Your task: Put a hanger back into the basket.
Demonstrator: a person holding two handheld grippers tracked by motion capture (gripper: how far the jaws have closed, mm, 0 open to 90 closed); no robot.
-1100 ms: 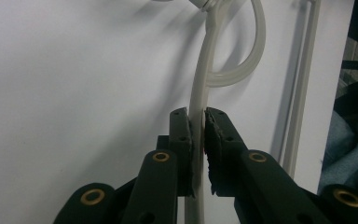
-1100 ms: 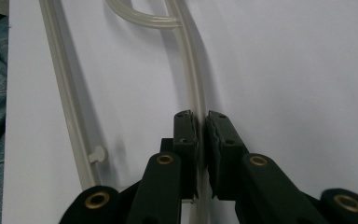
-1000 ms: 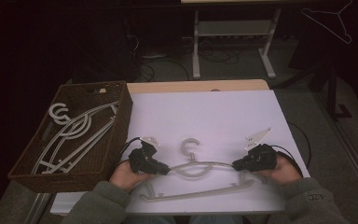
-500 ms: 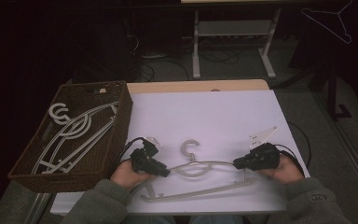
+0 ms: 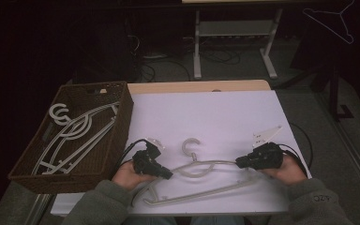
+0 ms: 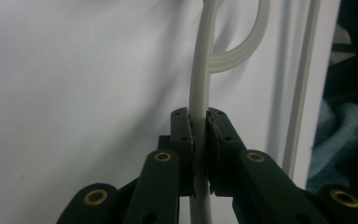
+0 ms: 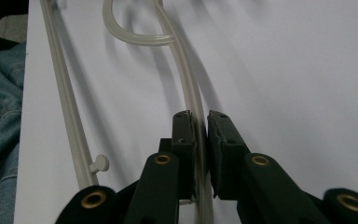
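Closing just now, the left gripper (image 6: pixel 199 135) is clamped on the hanger's (image 5: pixel 201 168) left shoulder; the right gripper (image 7: pixel 200 135) pinches the right one. Hanger lies near-centre on the table (image 5: pixel 206 117), likely ready to lift toward the far-left basket (image 5: pixel 117 126).

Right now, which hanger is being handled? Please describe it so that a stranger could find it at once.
Look at the white table top, at its near edge between the person's two hands. There lies a pale plastic hanger, its hook pointing away from the person, with the left gripper and right gripper each shut on a shoulder. The other hangers lie in the brown basket.
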